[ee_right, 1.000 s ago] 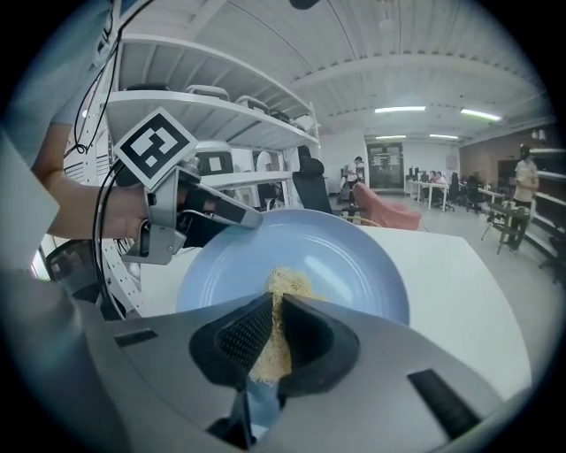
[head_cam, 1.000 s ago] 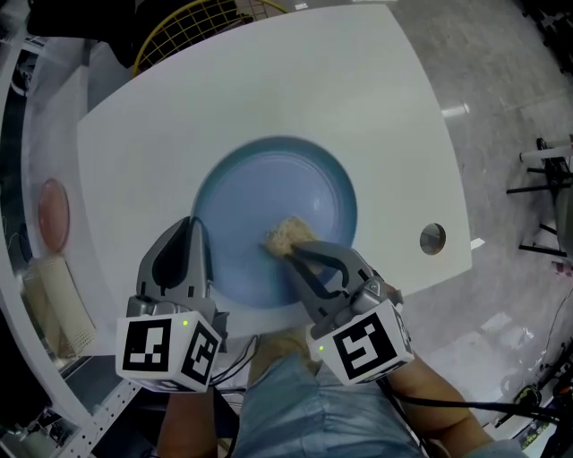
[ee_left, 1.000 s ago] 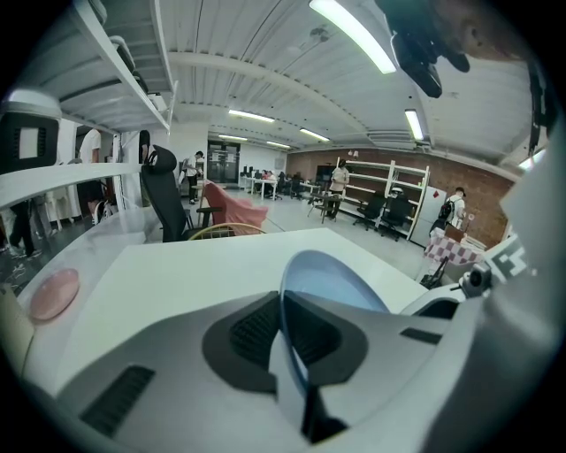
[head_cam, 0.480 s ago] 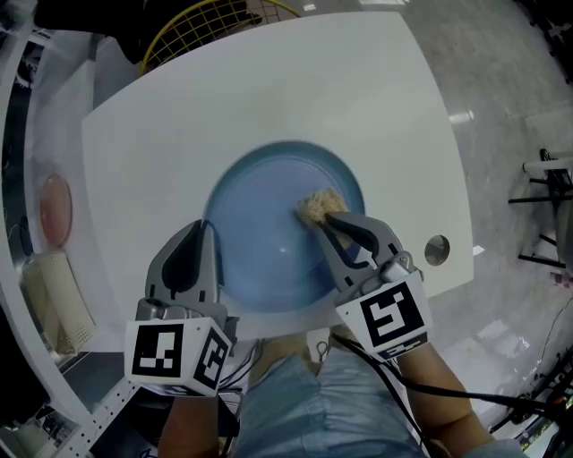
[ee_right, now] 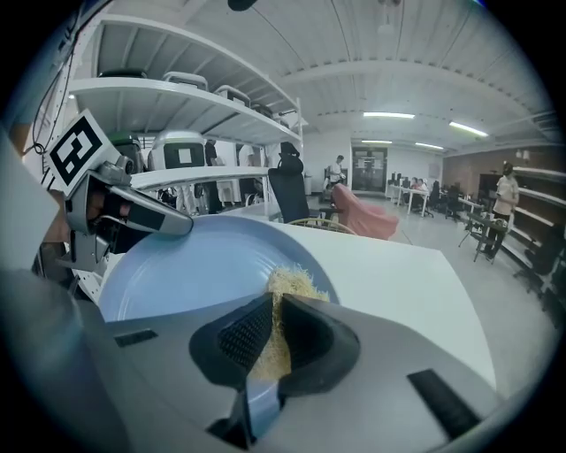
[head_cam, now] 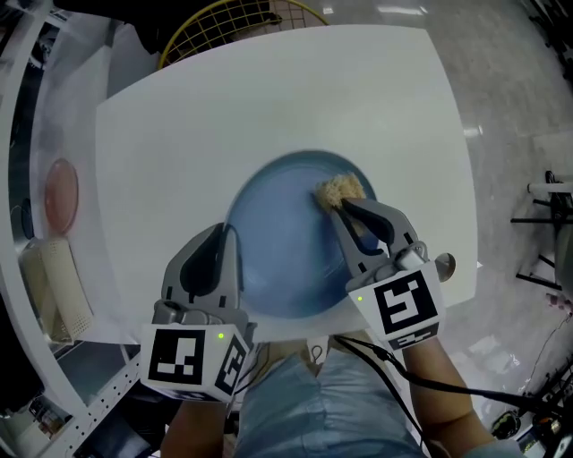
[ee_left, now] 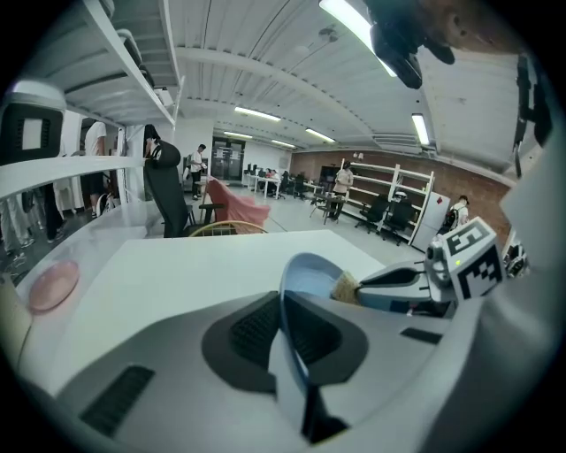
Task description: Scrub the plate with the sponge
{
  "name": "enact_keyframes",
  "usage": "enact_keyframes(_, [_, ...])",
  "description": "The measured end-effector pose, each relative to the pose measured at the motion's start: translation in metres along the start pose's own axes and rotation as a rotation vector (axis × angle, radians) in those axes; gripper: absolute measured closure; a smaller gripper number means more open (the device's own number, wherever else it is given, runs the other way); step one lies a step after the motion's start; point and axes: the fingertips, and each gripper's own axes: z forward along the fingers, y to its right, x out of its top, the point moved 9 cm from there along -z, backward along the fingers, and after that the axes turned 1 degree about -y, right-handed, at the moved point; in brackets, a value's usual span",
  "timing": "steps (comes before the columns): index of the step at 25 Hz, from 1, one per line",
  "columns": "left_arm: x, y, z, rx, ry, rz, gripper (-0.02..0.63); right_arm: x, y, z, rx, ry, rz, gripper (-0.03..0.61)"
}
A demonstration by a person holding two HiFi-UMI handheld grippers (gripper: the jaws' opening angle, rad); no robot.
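A round blue plate [head_cam: 286,241] lies on the white table [head_cam: 269,98]. My left gripper [head_cam: 231,240] is shut on the plate's left rim [ee_left: 285,292], which stands edge-on between its jaws. My right gripper [head_cam: 345,207] is shut on a tan fibrous sponge [head_cam: 338,189], pressed onto the plate's upper right part. In the right gripper view the sponge [ee_right: 285,292] sticks out past the jaws onto the blue plate [ee_right: 195,265], with the left gripper [ee_right: 172,223] at the far rim.
A yellow wire basket [head_cam: 224,22] stands at the table's far edge. On the shelf at left lie a pink dish [head_cam: 61,195] and a beige mesh roll [head_cam: 63,291]. A round metal disc [head_cam: 444,265] sits near the table's right edge.
The right gripper has dragged the sponge across the plate from near its middle toward the upper right rim. The left gripper keeps its hold on the plate's rim.
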Motion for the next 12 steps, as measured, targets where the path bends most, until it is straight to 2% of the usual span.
enact_keyframes(6, [-0.001,-0.004,0.002,0.008,-0.004,-0.016,0.591,0.016,-0.009,0.012,0.037,0.022,-0.039,0.538])
enact_keyframes(12, [-0.001,-0.007,0.004,0.017,-0.005,-0.030,0.591,0.027,-0.027,0.016,0.110,0.054,-0.078,0.538])
